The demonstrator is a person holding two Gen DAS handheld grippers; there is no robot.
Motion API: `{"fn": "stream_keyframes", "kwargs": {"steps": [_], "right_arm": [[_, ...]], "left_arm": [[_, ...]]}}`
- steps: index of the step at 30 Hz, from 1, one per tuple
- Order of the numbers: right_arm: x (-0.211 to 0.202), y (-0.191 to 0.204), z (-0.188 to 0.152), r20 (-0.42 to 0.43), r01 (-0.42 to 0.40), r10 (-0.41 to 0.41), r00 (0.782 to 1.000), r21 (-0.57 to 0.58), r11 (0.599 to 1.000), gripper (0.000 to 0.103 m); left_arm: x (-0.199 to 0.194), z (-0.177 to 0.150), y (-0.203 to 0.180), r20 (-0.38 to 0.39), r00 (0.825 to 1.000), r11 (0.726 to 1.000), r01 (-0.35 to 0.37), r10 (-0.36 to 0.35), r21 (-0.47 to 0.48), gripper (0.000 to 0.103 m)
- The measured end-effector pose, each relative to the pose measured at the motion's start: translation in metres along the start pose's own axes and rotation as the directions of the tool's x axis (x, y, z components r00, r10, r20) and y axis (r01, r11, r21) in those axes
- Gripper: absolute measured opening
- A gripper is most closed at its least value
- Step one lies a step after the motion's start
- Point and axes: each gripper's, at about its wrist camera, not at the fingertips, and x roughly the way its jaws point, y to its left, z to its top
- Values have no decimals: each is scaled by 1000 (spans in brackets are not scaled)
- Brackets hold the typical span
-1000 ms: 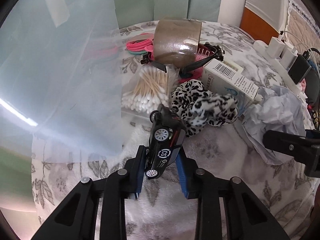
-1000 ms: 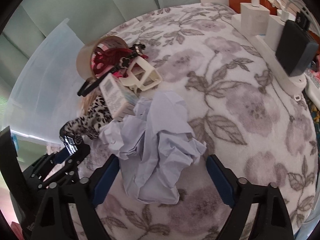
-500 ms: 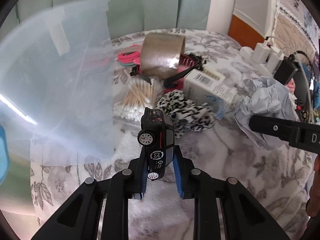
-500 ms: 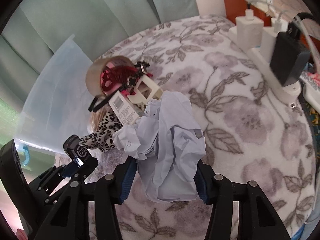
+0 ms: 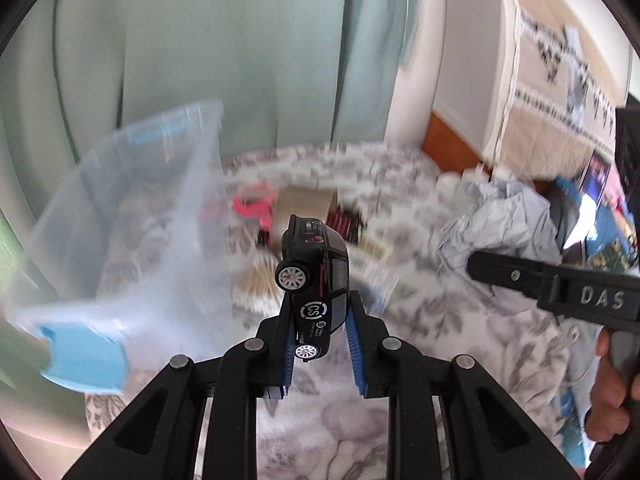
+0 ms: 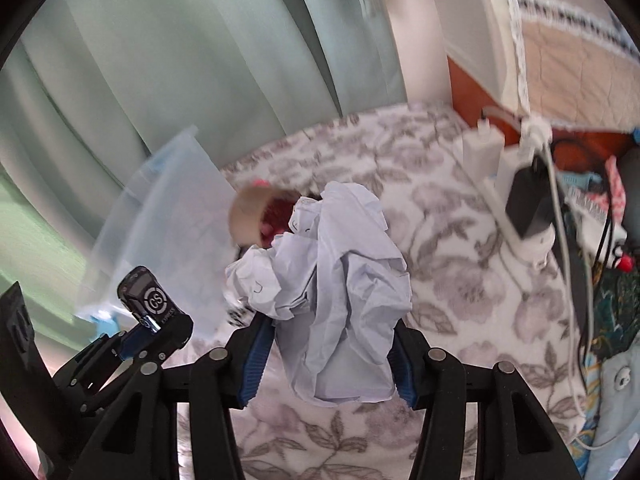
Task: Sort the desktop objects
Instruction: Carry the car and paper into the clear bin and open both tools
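While both tools are raised above the floral cloth, each is clamped on one item. The left gripper has its blue-padded jaws closed on the lower body of a black toy car, which stands nose-down and tilted, one wheel facing the camera and a round "CS" emblem on its side; in the right wrist view the same car appears at the lower left, clear of the cloth. The right gripper is closed on a crumpled sheet of pale paper, which bulges upward between the pads and hides most of the items behind it. A translucent storage bin with blue handles sits at the left edge of the cloth, blurred. Near the far edge lie a roll of brown tape, pink bands and cotton swabs, all smeared by motion. A white power strip with plugged-in adapters runs along the right edge of the cloth. A hand grips the right tool's handle at the lower right.
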Motion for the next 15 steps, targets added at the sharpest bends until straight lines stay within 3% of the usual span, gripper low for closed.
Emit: {"fn": "stream_keyframes", "kwargs": {"steps": [7,15], "right_arm": [[-35,46,38,104,-61,70,992,-85,994,56],[-52,101,66,152,-129,159,976,-190,973,56]], "left_arm": [[-38,38,26,114,993,997,-3,13,-82,24],[-72,61,82,194,975,972,-67,112,-223,24]]}}
